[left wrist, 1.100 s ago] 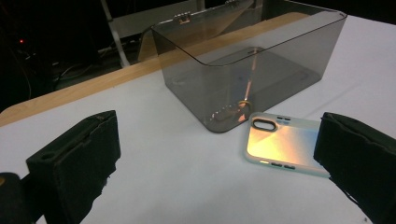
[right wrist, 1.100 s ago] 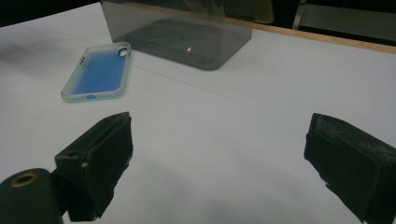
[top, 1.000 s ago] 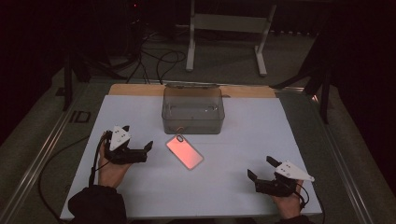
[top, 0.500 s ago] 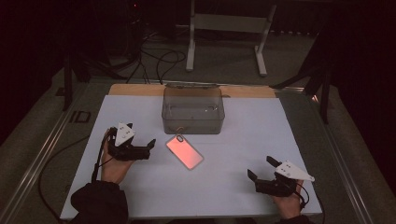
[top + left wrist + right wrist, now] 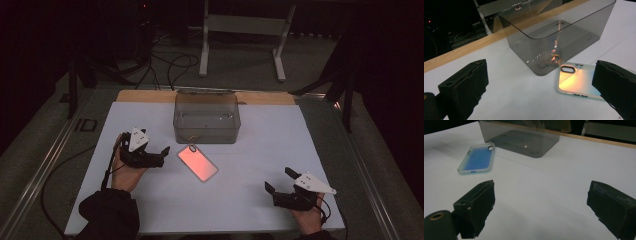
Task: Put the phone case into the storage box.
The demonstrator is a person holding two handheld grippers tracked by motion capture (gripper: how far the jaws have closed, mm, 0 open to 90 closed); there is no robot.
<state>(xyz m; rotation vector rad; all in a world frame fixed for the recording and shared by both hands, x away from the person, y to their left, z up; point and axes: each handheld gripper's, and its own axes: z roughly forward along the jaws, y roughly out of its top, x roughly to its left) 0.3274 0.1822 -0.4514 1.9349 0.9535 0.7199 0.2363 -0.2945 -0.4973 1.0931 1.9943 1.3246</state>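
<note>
A phone case (image 5: 198,163) with a pink-orange sheen lies flat on the white table sheet (image 5: 260,145), just in front of a clear smoky plastic box (image 5: 206,117). My left gripper (image 5: 164,156) is open, and its jaws point at the case's left edge from a short way off. In the left gripper view the case (image 5: 576,81) lies close to the right jaw, with the box (image 5: 554,37) behind it. My right gripper (image 5: 278,180) rests open near the front right of the table, far from the case. In the right gripper view (image 5: 544,205) the case (image 5: 477,157) looks blue and lies at the far left.
A wooden strip (image 5: 150,96) runs along the table's far edge behind the box. Beyond it stand a metal frame (image 5: 240,25) and cables (image 5: 165,60) on the floor. Metal rails border the table on the left (image 5: 45,165) and on the right.
My left gripper has crept to the right and slightly forward, closer to the phone case. The right gripper and the case have not moved.
</note>
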